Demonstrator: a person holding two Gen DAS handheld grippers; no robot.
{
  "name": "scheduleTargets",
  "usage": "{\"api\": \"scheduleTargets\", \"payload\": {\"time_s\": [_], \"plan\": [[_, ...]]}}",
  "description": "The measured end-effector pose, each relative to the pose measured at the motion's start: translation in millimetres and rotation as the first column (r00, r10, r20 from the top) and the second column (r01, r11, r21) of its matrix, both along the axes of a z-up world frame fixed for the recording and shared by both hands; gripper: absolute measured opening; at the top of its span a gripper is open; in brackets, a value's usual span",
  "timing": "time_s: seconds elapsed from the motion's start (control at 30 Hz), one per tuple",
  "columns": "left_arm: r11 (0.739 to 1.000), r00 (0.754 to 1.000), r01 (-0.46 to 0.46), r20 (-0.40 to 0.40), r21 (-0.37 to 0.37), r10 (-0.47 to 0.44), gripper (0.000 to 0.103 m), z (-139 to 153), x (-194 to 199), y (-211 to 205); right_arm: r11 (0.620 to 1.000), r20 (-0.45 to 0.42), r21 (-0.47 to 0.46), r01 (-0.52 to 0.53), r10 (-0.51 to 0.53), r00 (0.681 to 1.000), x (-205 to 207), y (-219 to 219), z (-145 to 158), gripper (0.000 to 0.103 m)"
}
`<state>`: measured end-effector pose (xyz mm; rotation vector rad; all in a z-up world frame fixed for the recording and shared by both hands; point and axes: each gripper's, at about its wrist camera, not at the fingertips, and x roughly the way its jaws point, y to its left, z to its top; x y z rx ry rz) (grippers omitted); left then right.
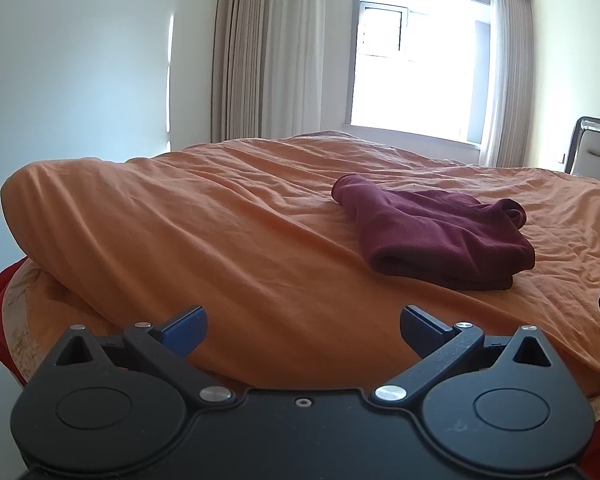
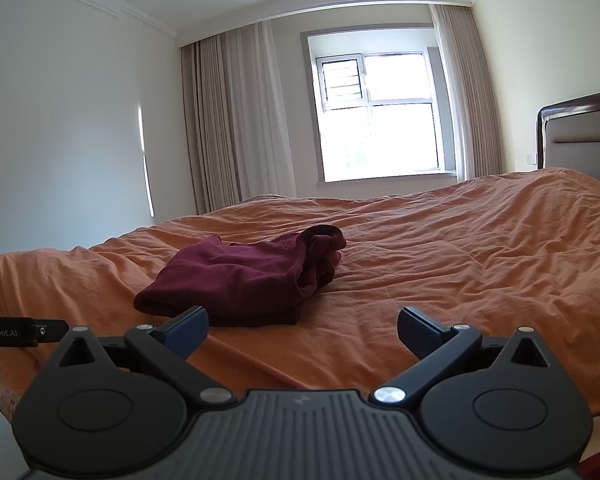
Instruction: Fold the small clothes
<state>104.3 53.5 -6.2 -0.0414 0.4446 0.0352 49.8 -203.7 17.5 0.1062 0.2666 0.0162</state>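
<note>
An orange duvet (image 1: 236, 240) covers the bed, wrinkled, with a window (image 2: 380, 116) behind. A maroon garment (image 1: 436, 236) lies folded on it, at 1 o'clock from the left tool (image 1: 302, 330) and 11 o'clock from the right tool (image 2: 302, 330). Both tools are wide apart and hold nothing.

a plain dark maroon garment (image 1: 436, 236) lies on a plain orange duvet (image 1: 220, 232). the left gripper (image 1: 302, 332) and right gripper (image 2: 302, 330) are black with blue fingertips (image 1: 186, 330). the curtains (image 2: 236, 120) are beige, the walls (image 2: 60, 120) white, and the headboard (image 2: 580, 136) is grey, framed in dark brown.
</note>
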Motion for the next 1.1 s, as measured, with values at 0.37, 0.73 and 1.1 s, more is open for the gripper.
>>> {"api": "scheduleTargets", "payload": {"time_s": [0.37, 0.73, 1.1], "plan": [[1.0, 1.0, 0.0, -0.009, 0.0, 0.0, 0.102, -1, 2, 0, 1.0, 0.005, 0.002, -0.006, 0.006, 1.0, 1, 1, 1, 0.103], [1.0, 0.993, -0.002, -0.115, -0.024, -0.001, 0.102, -7, 11, -1, 1.0, 0.007, 0.004, -0.015, 0.015, 1.0, 1, 2, 1, 0.103], [0.999, 0.992, 0.021, -0.12, -0.05, -0.027, 0.102, -10, 12, 5, 1.0, -0.008, 0.0, -0.027, 0.027, 1.0, 0, 5, -1, 0.103]]}}
